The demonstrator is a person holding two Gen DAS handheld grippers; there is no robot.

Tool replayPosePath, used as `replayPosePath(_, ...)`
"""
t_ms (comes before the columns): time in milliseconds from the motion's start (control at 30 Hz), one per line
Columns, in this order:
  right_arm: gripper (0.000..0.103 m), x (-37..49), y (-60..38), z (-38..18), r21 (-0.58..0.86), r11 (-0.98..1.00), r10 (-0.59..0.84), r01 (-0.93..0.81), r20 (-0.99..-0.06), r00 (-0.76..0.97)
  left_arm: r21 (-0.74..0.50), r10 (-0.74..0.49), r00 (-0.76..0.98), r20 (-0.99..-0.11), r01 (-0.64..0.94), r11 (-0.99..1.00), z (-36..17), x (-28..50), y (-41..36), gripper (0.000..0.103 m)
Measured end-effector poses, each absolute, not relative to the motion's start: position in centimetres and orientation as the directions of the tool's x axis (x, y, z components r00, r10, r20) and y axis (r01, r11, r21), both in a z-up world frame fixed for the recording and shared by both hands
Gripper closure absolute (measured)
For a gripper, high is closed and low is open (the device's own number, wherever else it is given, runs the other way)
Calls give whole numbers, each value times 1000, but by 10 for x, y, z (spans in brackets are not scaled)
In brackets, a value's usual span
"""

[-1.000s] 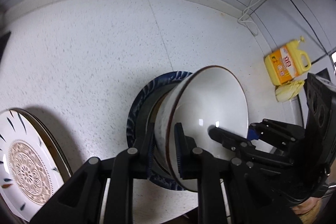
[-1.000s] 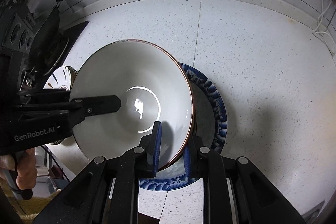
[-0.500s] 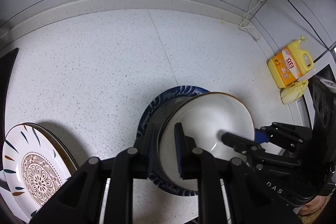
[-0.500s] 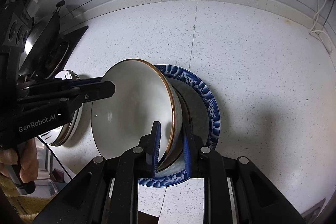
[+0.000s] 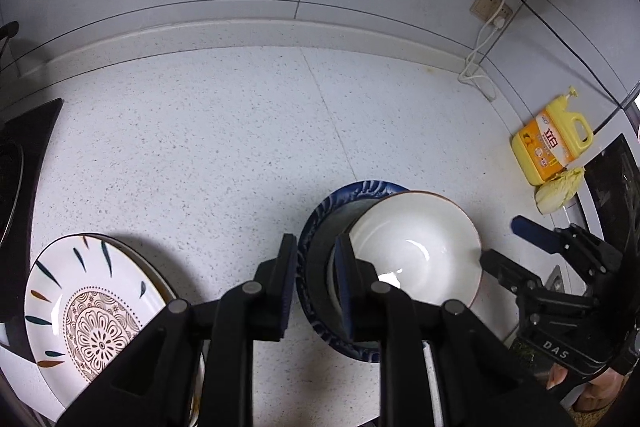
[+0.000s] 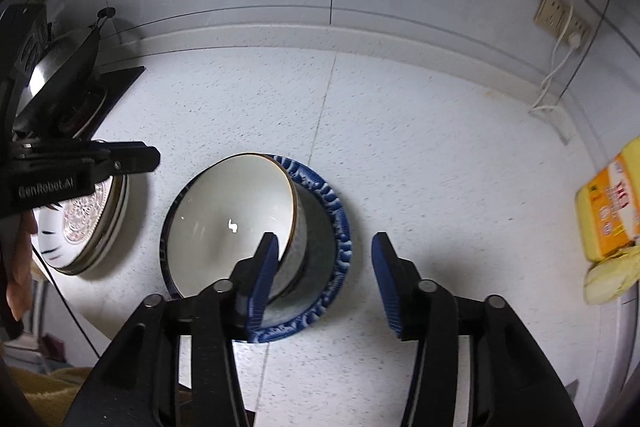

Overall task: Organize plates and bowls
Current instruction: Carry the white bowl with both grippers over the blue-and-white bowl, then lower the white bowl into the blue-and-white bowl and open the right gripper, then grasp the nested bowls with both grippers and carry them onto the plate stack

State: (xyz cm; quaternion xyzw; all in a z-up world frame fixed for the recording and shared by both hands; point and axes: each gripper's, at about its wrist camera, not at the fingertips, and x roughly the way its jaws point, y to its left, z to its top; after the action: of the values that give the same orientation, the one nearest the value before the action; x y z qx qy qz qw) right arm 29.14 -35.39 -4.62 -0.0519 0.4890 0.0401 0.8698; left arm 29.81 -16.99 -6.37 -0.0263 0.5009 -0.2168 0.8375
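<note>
White bowl [image 5: 416, 259] with brown rim sits upright on the blue-rimmed plate [image 5: 320, 223], on the speckled white countertop [image 5: 240, 147]. Left gripper [image 5: 316, 267] jaws are opening, only slightly parted; in the left wrist view the plate's near rim shows in the narrow gap between them, pads not pressing on the bowl, so nothing held. Right gripper [image 6: 324, 271] jaws are opening and stand wide apart; left finger lies just in front of the bowl's side [image 6: 240, 219], right finger is clear over the counter, no grip on anything. Both grippers point down at the stack from either side. A patterned white plate [image 5: 88, 311] stack lies on the counter to the left, well apart from the bowl. Yellow detergent bottle [image 5: 552, 143] and a pale cloth [image 5: 560, 187] sit by the wall at right. Stove edge [image 5: 24, 163] at far left.
</note>
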Motion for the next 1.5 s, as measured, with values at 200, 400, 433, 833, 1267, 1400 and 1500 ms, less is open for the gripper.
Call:
replayPosePath(200,42,281,-362,-46,-61,993,0,-99,-848,529,-250,-374,396,-838,331,910,-70,293,-167,59)
replayPosePath(400,42,281,-386,-65,-5,999,19,-50,-879,476,-249,-355,356,-865,308,918,-90,293,-163,59)
replayPosePath(433,42,282,-390,-68,10,999,28,-43,-884,466,-253,-354,349,-868,302,919,-93,292,-162,59)
replayPosePath(833,45,284,-398,-91,84,996,91,-36,-903,419,-295,-363,274,-891,260,920,-125,299,-156,59)
replayPosePath(1267,74,304,-396,-118,184,981,196,-68,-917,348,-312,-379,217,-900,289,905,-147,303,-172,65)
replayPosePath(1400,79,309,-391,-122,186,978,206,-93,-919,336,-345,-411,196,-890,299,890,-150,303,-181,76)
replayPosePath(1500,85,312,-388,-123,193,975,220,-112,-919,326,-377,-440,183,-879,300,876,-152,305,-185,82)
